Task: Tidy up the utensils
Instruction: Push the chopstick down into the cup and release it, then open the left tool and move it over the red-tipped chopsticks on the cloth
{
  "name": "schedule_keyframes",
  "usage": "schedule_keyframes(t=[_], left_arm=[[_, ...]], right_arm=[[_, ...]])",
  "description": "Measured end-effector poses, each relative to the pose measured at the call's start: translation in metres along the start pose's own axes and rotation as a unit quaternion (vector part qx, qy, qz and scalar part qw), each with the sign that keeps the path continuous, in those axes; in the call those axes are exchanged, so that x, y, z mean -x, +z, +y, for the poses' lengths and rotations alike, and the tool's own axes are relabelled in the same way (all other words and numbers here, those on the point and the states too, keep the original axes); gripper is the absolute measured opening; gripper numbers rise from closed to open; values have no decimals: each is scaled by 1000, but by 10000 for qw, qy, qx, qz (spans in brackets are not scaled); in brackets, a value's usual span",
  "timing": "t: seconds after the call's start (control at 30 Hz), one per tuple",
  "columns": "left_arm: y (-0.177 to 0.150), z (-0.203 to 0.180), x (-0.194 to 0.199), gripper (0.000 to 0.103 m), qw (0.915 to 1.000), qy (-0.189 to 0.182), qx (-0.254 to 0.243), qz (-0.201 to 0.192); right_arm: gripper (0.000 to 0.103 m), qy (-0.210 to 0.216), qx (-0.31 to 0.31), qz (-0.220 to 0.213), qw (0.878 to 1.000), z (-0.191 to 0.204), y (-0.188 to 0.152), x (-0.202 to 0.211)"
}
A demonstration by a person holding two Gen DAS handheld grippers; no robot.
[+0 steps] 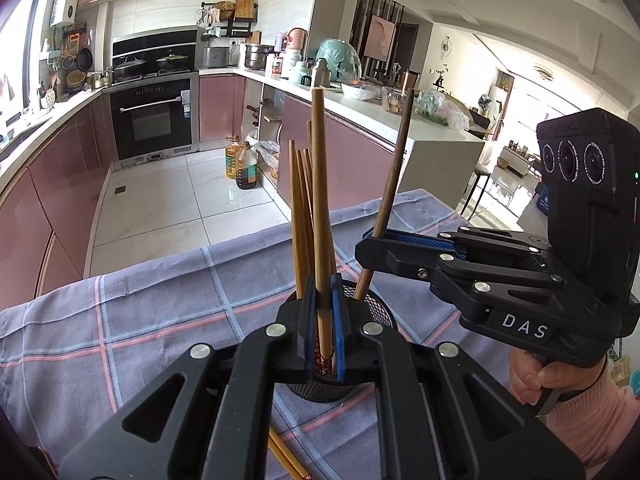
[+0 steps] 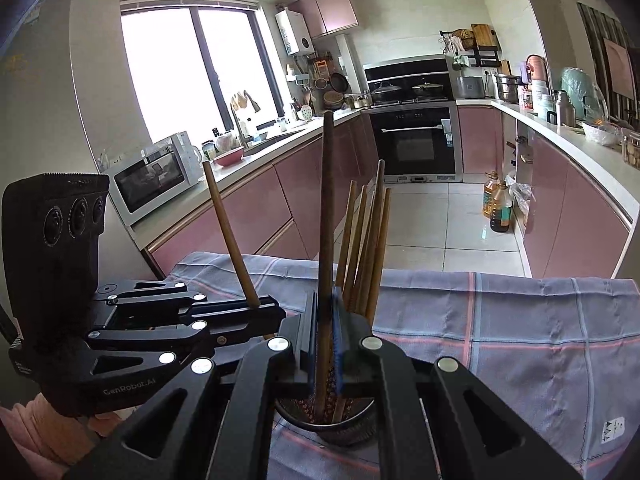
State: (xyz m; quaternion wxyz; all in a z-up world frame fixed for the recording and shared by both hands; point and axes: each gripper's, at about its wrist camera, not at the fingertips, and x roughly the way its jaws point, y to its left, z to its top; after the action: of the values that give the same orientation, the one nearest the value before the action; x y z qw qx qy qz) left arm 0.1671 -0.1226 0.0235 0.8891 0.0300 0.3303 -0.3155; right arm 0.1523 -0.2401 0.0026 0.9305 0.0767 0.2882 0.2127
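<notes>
A black mesh cup [image 1: 380,314] [image 2: 352,426] stands on the plaid cloth with several wooden chopsticks [image 1: 301,216] [image 2: 366,248] upright in it. My left gripper [image 1: 322,300] [image 2: 276,312] is shut on a light brown chopstick [image 1: 320,200] [image 2: 230,232], held upright over the cup's mouth. My right gripper [image 1: 370,246] [image 2: 325,308] is shut on a dark brown chopstick [image 1: 394,184] [image 2: 326,220], whose lower end dips inside the cup's rim. The two grippers meet over the cup from opposite sides. A hand in a pink sleeve [image 1: 576,412] holds the right gripper.
Two loose chopsticks [image 1: 286,456] lie on the cloth [image 1: 160,320] [image 2: 520,340] just in front of the cup. Beyond the table's far edge is a tiled kitchen floor with oil bottles [image 1: 242,164], pink cabinets and an oven [image 1: 154,120].
</notes>
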Motion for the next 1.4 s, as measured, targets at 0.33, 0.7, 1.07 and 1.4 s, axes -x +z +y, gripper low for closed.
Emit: schedule_keyframes(t=[0.33,0.7,1.07,1.4], left_arm=[[13,7,-22,8,9998,152,49,147],[-2,14,-38,9,9992,201,98,340],[-22,11,-1,18,9994,288,-11,-171],[-76,31,37,42,9968,714,319,-185]], right_arm=[[6,-60,-130,113,9998,-5,3,-17],[8,-119,-235,178,9995,-16,-5,-18],[24,161,-77,75,9998,-3,-19,4],[49,741,279,57,9968,29,-56,32]])
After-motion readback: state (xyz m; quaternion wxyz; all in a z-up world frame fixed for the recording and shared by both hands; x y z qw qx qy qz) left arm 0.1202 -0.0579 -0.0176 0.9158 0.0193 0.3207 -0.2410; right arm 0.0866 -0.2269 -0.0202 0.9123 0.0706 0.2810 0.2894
